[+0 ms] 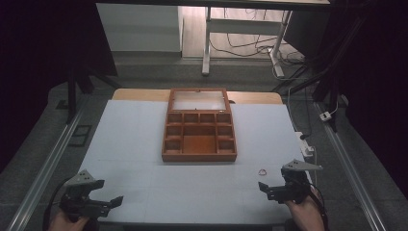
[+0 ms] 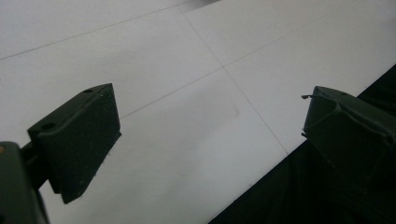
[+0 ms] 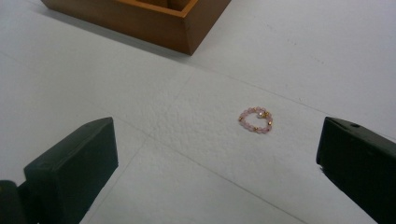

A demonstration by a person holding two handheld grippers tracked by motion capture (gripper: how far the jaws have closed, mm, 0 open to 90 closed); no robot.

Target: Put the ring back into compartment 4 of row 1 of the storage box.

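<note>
A brown wooden box [image 1: 199, 139] with several small compartments and a raised glass lid [image 1: 198, 100] stands in the middle of the white table. A small pink bead ring [image 1: 263, 172] [image 3: 255, 120] lies on the table right of the box's near corner [image 3: 187, 28]. My right gripper [image 1: 272, 188] [image 3: 215, 158] hovers open just behind the ring, nothing between its jaws. My left gripper [image 1: 109, 195] [image 2: 210, 135] is open at the near left edge of the table, over bare surface.
The white table surface [image 1: 134, 144] spreads wide around the box. Metal rails [image 1: 53, 159] run along both sides. The table's near edge [image 2: 261, 172] drops to dark floor. Desk legs and cables [image 1: 240, 45] lie beyond the far end.
</note>
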